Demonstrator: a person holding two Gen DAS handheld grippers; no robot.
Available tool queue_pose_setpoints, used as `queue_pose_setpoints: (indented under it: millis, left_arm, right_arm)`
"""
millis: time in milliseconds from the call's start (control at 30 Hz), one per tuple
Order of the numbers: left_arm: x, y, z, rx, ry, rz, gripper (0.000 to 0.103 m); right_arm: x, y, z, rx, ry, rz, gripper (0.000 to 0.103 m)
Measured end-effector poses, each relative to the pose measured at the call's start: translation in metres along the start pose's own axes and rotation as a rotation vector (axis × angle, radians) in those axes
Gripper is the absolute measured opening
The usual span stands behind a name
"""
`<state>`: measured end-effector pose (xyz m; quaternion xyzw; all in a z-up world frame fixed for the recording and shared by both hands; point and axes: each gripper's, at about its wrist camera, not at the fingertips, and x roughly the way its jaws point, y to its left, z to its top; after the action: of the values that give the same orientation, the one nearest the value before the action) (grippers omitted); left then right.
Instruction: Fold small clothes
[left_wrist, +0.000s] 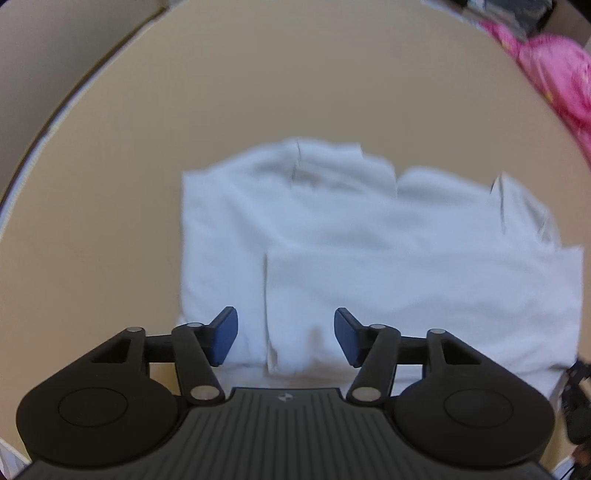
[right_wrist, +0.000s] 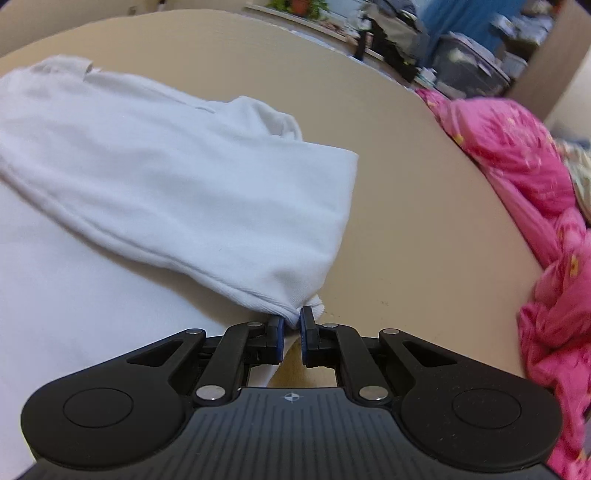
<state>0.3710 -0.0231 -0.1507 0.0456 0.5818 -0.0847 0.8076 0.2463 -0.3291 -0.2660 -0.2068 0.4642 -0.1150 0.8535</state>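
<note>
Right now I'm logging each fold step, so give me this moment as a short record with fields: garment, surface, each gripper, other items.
garment: white garment, partly folded, lying on the surface
surface: tan tabletop
left gripper: open, above the garment's near edge, holding nothing
right gripper: shut on a corner of the white garment's folded layer
other items: pink fabric heaped at the table's right edge
fold state: one layer lies over the rest; fold not finished

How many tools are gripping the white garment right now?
1. The right tool pinches the white garment at its near corner; the left tool hovers open above it, holding nothing.
</note>
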Motion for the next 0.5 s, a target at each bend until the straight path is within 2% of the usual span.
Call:
queue_pose_setpoints:
  millis: [133,167,200,233,267,400,500]
  left_arm:
    - [0.028,-0.015,-0.009,0.069,0.081,-0.004,0.063]
    - [0.030,-0.019,-0.013,0.093,0.074,0.018,0.057]
    - [0.028,-0.024,-0.016,0.126,0.047,0.037,0.033]
    - [0.024,-0.029,-0.019,0.161,0.015,0.066,0.018]
    - [0.019,-0.033,-0.020,0.191,-0.013,0.097,0.011]
    - [0.001,-0.036,-0.020,0.200,-0.081,0.112,0.007]
    - [-0.030,-0.036,-0.012,0.167,-0.147,0.098,0.007]
  right_arm:
    - [-0.008,-0.001,0.001,-0.054,0.031,0.039,0.009]
    - [-0.013,-0.006,0.004,-0.019,0.056,0.063,0.009]
    - [-0.018,-0.015,0.008,0.054,0.089,0.088,0.009]
    - [-0.025,-0.026,0.012,0.142,0.097,0.110,0.009]
    - [-0.035,-0.037,0.016,0.218,0.064,0.131,0.011]
    - [-0.047,-0.057,0.036,0.350,-0.035,0.137,0.011]
    - [-0.026,-0.053,0.042,0.367,-0.025,0.142,0.011]
